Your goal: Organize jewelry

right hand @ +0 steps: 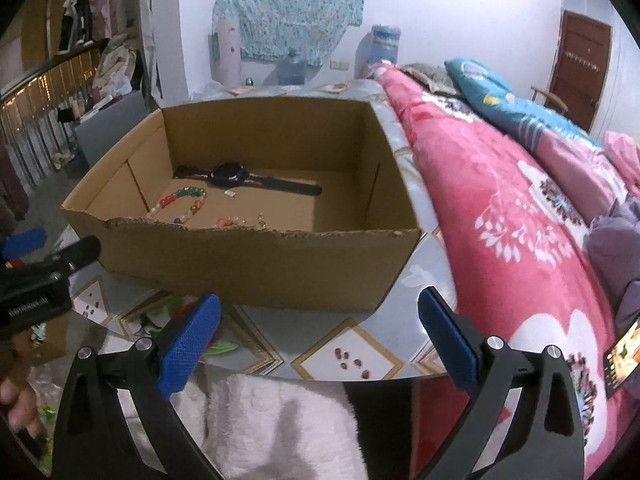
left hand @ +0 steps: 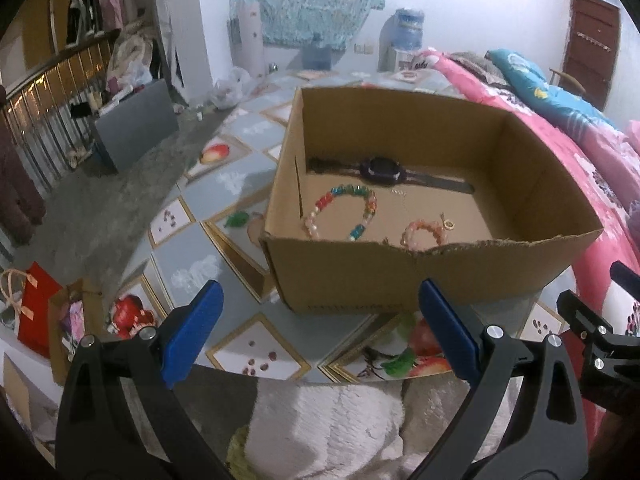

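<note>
Three pieces lie inside the cardboard box (left hand: 400, 280) on the table (left hand: 248, 264): a watch (left hand: 380, 169) lengthwise along the far wall, a multicolored bead bracelet (left hand: 344, 210), and a pink bracelet (left hand: 424, 232) closest. Left gripper (left hand: 320, 332) and right gripper (right hand: 320, 336) hover before the near wall, jaws spread and empty; the left looks nearer the bracelets.

Left claw (left hand: 320, 320) and right claw (right hand: 320, 330) both gape wide, empty.

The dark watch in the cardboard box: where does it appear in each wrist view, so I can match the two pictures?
Left wrist: the watch lies right of centre, along the box's far wall.
Right wrist: the watch lies left of centre, also along the far wall.
Shared landmark: the multicoloured bead bracelet lies just in front of it.
</note>
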Available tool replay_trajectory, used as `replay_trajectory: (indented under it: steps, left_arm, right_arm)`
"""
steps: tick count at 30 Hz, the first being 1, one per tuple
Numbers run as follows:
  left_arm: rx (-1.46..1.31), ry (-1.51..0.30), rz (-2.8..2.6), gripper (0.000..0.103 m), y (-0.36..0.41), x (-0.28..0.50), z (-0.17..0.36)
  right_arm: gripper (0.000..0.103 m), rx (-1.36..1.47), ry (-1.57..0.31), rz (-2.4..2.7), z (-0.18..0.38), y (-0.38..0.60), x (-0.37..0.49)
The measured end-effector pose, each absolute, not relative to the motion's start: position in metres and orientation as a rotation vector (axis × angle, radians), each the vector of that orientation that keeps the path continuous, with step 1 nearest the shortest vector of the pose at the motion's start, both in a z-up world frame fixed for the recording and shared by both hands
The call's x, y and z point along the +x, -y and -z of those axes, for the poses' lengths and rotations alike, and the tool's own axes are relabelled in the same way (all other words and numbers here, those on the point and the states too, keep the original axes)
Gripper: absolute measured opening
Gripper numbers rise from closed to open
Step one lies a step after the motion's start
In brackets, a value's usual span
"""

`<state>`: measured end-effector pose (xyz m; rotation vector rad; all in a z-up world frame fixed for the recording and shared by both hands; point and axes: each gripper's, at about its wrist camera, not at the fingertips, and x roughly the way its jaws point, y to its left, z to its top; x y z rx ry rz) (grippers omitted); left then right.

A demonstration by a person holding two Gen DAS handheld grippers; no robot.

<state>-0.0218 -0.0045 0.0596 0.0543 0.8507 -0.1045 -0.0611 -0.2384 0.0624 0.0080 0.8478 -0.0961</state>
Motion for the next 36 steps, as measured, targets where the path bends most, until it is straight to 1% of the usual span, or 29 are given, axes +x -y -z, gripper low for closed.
replay_trajectory:
  steps: [9,20,36]
  left_arm:
    - [0.058,-0.927,0.055,0.095,0.01,-0.013,-0.047]
    - [0.052,-0.957,0.041,0.095,0.017,-0.011,-0.046]
    - [0.057,-0.956,0.031,0.095,0.02,-0.011,-0.05]
  right_arm:
    - [0.096,0.077,-0.944,0.095,-0.047,0.242,-0.044]
    - [0.096,0.123,-0.973,0.095,-0.045,0.249,-0.036]
    - [0.096,0.128,-0.975,0.087,-0.045,0.248,-0.033]
